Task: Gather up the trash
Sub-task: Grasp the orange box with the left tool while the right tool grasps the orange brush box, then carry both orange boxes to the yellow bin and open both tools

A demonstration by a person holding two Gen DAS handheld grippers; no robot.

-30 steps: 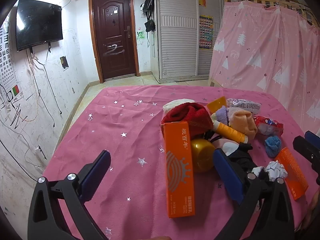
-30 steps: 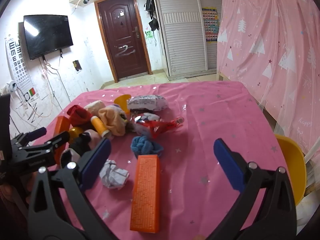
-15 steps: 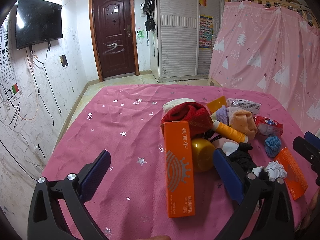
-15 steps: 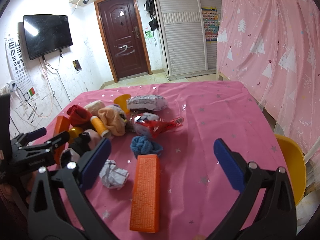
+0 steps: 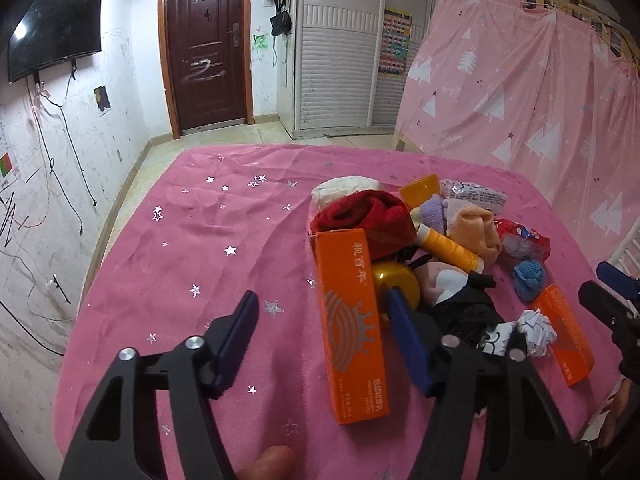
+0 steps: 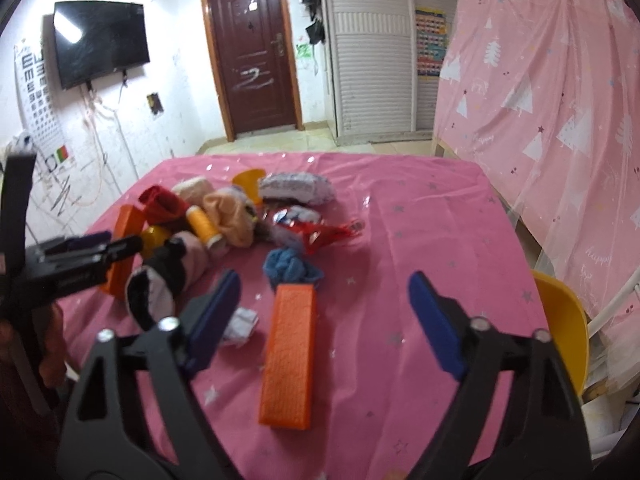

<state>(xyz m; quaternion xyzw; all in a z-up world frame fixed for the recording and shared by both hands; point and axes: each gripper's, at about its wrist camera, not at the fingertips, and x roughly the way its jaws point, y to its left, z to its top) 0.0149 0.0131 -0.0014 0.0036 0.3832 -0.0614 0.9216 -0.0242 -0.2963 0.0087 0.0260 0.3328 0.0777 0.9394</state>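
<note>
We see our left gripper [image 5: 322, 322] spread wide, the orange box [image 5: 350, 322] between its fingers at twelve o'clock; our right gripper [image 6: 324, 304] spread, the crumpled paper [image 6: 240, 325] at nine o'clock.

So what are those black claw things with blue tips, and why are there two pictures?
They are two grabbing tools, one in each of a person's hands. Each carries a camera looking out between its jaws, so you get one picture per tool. The left gripper looks at a long orange cardboard box with a crown drawing. The right gripper looks at a plainer orange box, with a crumpled white paper ball beside it. Both hover, open and empty, over a pink star-spotted tablecloth holding a heap of socks, wrappers and a shiny gold ball.
</note>
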